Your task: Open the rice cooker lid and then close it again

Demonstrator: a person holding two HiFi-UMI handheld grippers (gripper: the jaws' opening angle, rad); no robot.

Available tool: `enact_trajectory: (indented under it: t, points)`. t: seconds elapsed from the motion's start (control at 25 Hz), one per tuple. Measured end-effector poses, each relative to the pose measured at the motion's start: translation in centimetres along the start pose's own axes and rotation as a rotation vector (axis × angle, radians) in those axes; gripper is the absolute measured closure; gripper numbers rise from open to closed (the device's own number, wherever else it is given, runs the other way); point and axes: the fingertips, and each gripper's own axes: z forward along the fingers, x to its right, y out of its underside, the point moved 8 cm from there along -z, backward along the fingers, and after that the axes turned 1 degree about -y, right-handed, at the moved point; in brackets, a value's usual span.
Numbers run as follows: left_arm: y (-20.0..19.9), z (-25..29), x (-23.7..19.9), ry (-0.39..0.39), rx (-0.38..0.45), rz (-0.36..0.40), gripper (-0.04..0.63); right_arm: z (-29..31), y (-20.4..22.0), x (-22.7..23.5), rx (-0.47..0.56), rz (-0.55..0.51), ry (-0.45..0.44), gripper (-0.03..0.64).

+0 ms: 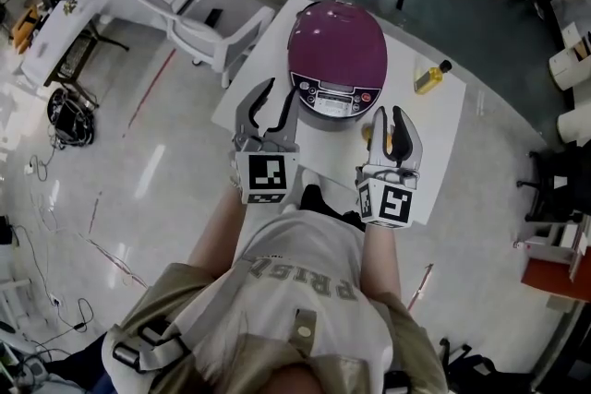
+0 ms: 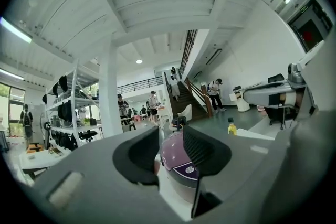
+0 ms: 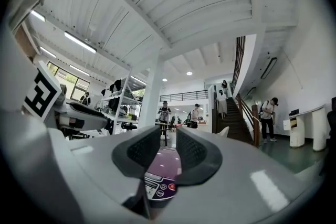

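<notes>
The purple rice cooker (image 1: 337,55) stands on the white table (image 1: 439,134) with its lid down and its control panel (image 1: 334,95) facing me. My left gripper (image 1: 280,92) is close to the cooker's front left. Its jaws stand a little apart with nothing between them. My right gripper (image 1: 389,113) is just right of the panel, its jaws narrowly apart and empty. In the left gripper view the cooker (image 2: 178,160) shows through the gap of the left gripper (image 2: 170,140). In the right gripper view the cooker (image 3: 163,173) shows between the jaws of the right gripper (image 3: 169,147).
A small yellow bottle (image 1: 431,77) stands on the table to the cooker's right and also appears as the bottle (image 2: 231,127) in the left gripper view. A white chair (image 1: 217,28) is beside the table's far left corner. Cables lie on the floor at the left.
</notes>
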Motion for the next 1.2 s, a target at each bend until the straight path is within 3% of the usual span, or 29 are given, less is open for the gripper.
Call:
enact_trajectory:
  t: [0.4, 1.2]
  points:
    - [0.5, -0.9, 0.1, -0.027, 0.027, -0.034, 0.582, -0.6, -0.4, -1.0, 0.010, -0.032, 0.004, 0.614]
    - [0.3, -1.7, 0.5, -0.032, 0.044, -0.045, 0.586, -1.4, -1.0, -1.3, 0.027, -0.013, -0.002, 0.615]
